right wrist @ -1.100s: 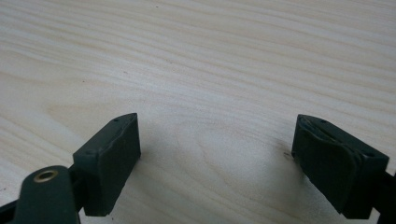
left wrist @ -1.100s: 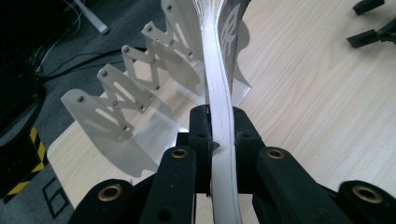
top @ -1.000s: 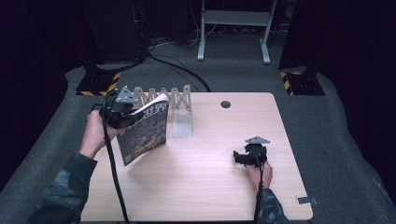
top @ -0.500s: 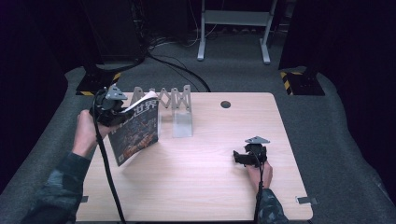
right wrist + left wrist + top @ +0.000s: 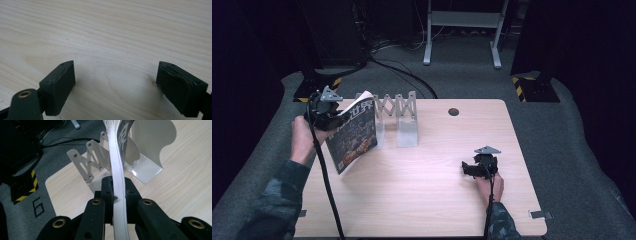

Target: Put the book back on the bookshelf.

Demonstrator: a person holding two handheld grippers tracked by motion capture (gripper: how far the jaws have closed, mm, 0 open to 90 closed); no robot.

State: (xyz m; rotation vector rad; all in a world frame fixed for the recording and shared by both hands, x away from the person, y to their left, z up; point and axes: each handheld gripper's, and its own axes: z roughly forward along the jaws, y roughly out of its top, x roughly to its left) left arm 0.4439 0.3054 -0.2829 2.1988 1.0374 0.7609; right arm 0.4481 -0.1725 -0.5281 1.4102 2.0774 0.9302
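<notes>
Left gripper (image 5: 328,111) clamped on magazine (image 5: 354,137), carried further toward the left table edge; right gripper (image 5: 476,167) idle.

In the high view the magazine hangs from its top edge in the left gripper, cover facing the camera, lifted clear of the table (image 5: 432,200) and just left of the folding metal rack (image 5: 397,111). Against the frame a second ago it has swung from tilted to more upright and shifted left, with the left hand (image 5: 303,140) now out past the table's left edge. The left gripper view shows the jaws pinched narrow on the white page block (image 5: 119,195), the rack's plates (image 5: 150,147) beyond. The right gripper is unchanged: resting low on the table at the right, jaws spread wide with bare wood between them.
</notes>
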